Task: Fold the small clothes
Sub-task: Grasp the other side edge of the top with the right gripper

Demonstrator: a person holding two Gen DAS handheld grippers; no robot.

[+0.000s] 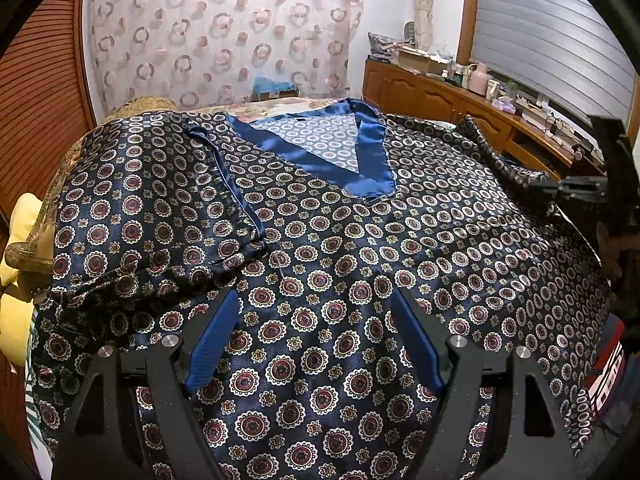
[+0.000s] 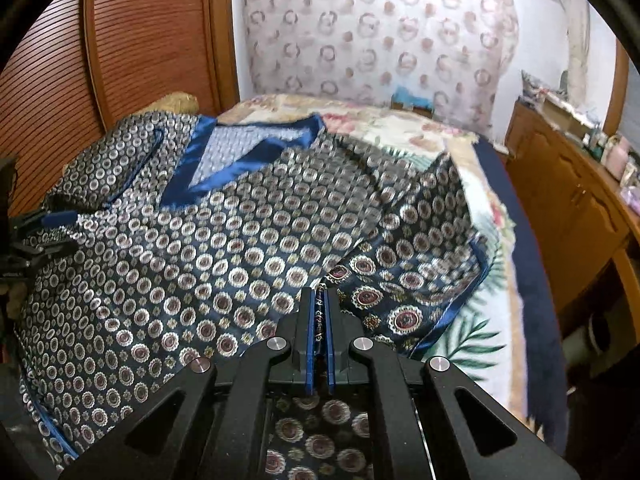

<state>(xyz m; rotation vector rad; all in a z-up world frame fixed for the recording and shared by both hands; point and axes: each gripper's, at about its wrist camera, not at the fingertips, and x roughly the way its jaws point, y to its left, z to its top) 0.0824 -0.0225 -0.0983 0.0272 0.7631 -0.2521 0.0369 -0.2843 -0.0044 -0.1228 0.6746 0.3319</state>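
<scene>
the left gripper [image 1: 312,340] is seen nearest, its blue pads [image 1: 212,344] spread wide apart above the patterned satin top [image 1: 320,240], nothing being held between them; the top is laid flat across the floral bedspread [image 2: 400,120], its blue v-neck [image 1: 352,152] turned away from the camera; the right gripper [image 2: 320,312] is clamped on a fold of the top beside the right sleeve [image 2: 420,248], which is raised and bent over; a wooden cabinet [image 2: 568,200] is seen at the right.

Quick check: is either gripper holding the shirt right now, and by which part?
The right gripper is shut on the patterned shirt, pinching a fold of fabric near the right sleeve. The left gripper is open over the shirt, holding nothing.
</scene>
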